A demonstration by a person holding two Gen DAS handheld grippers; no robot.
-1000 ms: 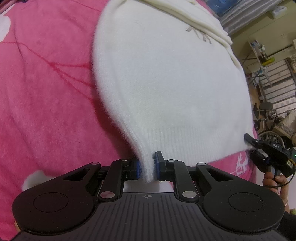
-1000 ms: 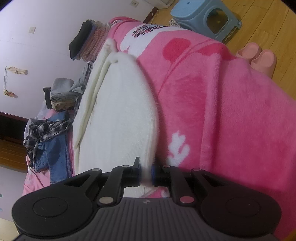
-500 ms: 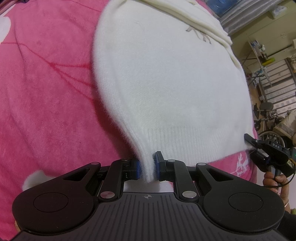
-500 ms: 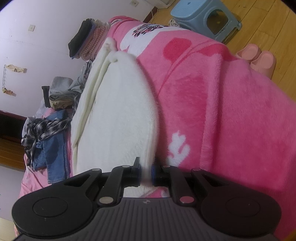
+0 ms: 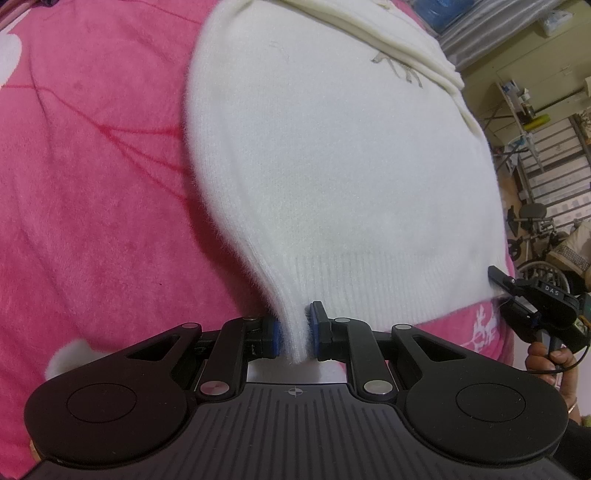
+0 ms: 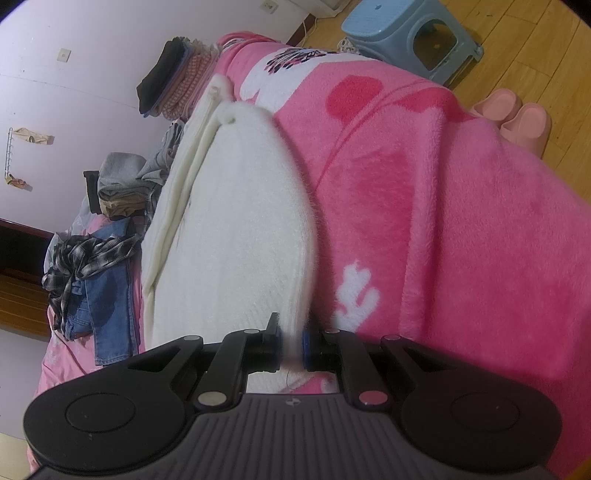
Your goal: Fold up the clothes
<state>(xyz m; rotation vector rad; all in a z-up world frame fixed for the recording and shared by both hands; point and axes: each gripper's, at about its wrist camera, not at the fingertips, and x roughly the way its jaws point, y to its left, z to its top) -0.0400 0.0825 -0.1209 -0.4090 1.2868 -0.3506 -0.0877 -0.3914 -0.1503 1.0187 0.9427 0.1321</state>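
Note:
A fluffy white sweater (image 5: 332, 166) lies spread on the pink blanket (image 5: 92, 184), its sleeves folded across the far end. My left gripper (image 5: 294, 332) is shut on the left corner of the ribbed hem, which bunches between the blue pads. In the left wrist view the right gripper (image 5: 517, 295) shows at the hem's other corner, a hand below it. In the right wrist view my right gripper (image 6: 290, 345) is shut on that corner of the sweater (image 6: 240, 221), the fabric pinched between its pads.
Beyond the sweater lie a heap of jeans and a plaid shirt (image 6: 92, 273), grey clothes (image 6: 122, 177) and a folded stack (image 6: 173, 77) by the wall. A blue stool (image 6: 410, 33) and pink slippers (image 6: 517, 118) stand on the wooden floor beside the blanket (image 6: 443, 221).

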